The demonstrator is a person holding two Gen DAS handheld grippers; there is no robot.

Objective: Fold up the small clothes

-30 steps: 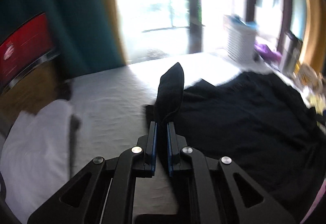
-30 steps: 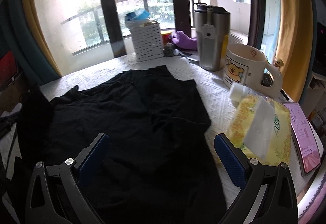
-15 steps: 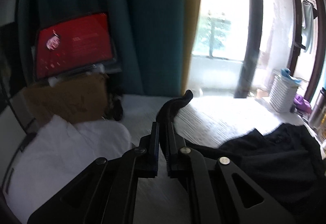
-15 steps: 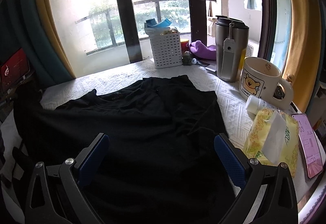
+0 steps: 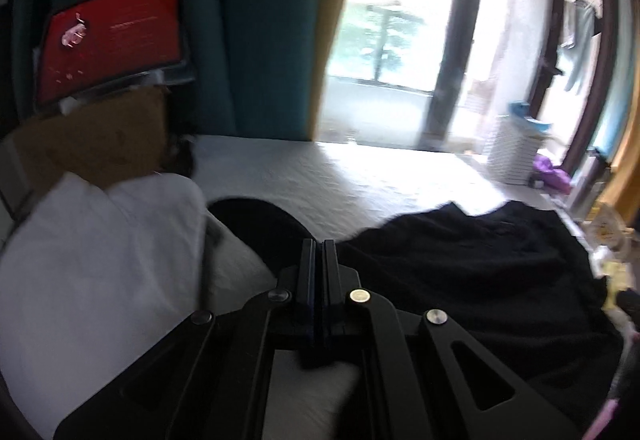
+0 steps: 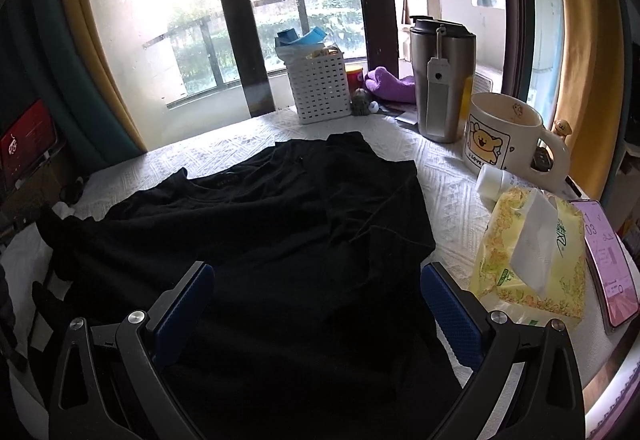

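A black T-shirt (image 6: pixel 280 240) lies spread on the white textured tablecloth (image 6: pixel 444 188), neck toward the window. My left gripper (image 5: pixel 319 246) is shut on the shirt's left sleeve (image 5: pixel 260 220), which lies flat on the cloth in front of the tips. The rest of the shirt (image 5: pixel 480 264) spreads to the right in the left wrist view. My right gripper (image 6: pixel 316 296) is open and empty, hovering over the shirt's lower half with a blue pad (image 6: pixel 188 304) on each side.
A folded white cloth (image 5: pixel 92 252) lies left of the sleeve. On the right stand a bear mug (image 6: pixel 508 138), steel tumbler (image 6: pixel 440 80), tissue pack (image 6: pixel 532 256), phone (image 6: pixel 608 256) and small white bottle (image 6: pixel 492 180). A white basket (image 6: pixel 318 84) stands by the window.
My left gripper has lowered the sleeve from upright to flat on the cloth. My right gripper view has moved slightly closer over the shirt, still open.
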